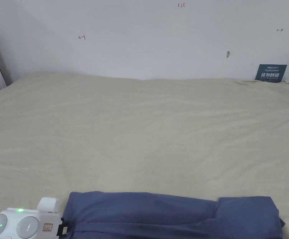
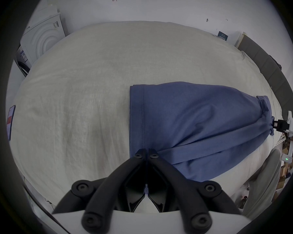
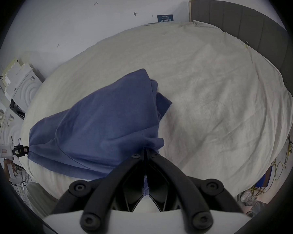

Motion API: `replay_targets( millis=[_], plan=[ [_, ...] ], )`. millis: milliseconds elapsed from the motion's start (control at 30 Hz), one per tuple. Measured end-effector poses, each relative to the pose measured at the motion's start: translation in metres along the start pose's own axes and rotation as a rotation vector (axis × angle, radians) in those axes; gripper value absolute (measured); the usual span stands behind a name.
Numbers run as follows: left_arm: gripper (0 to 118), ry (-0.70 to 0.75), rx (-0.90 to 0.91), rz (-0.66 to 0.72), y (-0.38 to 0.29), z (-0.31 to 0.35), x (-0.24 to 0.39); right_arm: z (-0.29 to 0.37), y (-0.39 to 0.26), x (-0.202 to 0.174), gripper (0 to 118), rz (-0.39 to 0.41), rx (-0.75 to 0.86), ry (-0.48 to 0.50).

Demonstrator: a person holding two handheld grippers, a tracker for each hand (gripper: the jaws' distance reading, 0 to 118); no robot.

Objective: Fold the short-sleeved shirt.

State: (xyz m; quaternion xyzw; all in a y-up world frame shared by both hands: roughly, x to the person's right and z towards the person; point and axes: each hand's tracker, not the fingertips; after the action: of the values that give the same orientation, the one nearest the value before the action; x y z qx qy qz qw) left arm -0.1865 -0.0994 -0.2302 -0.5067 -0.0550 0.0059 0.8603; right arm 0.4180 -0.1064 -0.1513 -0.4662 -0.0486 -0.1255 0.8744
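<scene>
Each gripper (image 2: 146, 150) (image 3: 145, 151) pinches an end of the blue shirt (image 1: 171, 214) along the bed's (image 1: 140, 130) near edge.

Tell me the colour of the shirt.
Plain blue shirt, no pattern; shows best in the left gripper view.

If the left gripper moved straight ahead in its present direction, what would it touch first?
Probably more of the blue shirt it already clamps: the left gripper points along the hem, with the bed sheet beyond. Depth is unclear.
</scene>
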Motion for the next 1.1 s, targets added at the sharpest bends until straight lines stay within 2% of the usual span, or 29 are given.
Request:
replay_targets(
  millis=[133, 167, 200, 233, 367, 400, 467, 567, 700, 867, 1100],
  plan=[
    [0, 0.004, 0.001, 0.003, 0.001, 0.006, 0.006, 0.007, 0.001, -0.006, 1, 0.007, 0.004, -0.01],
    [3, -0.001, 0.005, 0.002, 0.001, 0.009, 0.006, 0.01, 0.003, -0.008, 2, 0.014, 0.004, -0.008],
    [11, -0.011, 0.017, 0.007, 0.002, 0.013, 0.006, 0.017, 0.003, -0.012, 4, 0.018, 0.016, -0.005],
    [21, -0.012, 0.024, 0.015, 0.003, 0.017, 0.007, 0.022, 0.004, -0.014, 11, 0.019, 0.029, 0.0],
    [109, 0.015, 0.053, 0.048, 0.011, 0.025, 0.006, 0.043, 0.016, -0.021, 72, 0.037, 0.098, -0.01],
    [115, 0.019, 0.071, 0.054, 0.013, 0.028, 0.006, 0.049, 0.02, -0.023, 80, 0.039, 0.122, -0.01],
    [116, 0.014, 0.139, 0.066, 0.02, 0.041, 0.008, 0.064, 0.03, -0.03, 87, 0.047, 0.198, -0.008],
    [116, 0.01, 0.223, 0.057, 0.034, 0.062, 0.013, 0.089, 0.047, -0.045, 90, 0.065, 0.302, 0.007],
    [116, 0.013, 0.347, 0.044, 0.054, 0.086, 0.021, 0.117, 0.066, -0.068, 104, 0.089, 0.449, 0.012],
    [116, 0.039, 0.564, 0.048, 0.071, 0.118, 0.04, 0.142, 0.081, -0.096, 105, 0.136, 0.63, 0.023],
    [114, 0.102, 0.867, -0.067, 0.071, 0.144, 0.076, 0.156, 0.078, -0.133, 105, 0.192, 0.842, -0.073]
  ],
)
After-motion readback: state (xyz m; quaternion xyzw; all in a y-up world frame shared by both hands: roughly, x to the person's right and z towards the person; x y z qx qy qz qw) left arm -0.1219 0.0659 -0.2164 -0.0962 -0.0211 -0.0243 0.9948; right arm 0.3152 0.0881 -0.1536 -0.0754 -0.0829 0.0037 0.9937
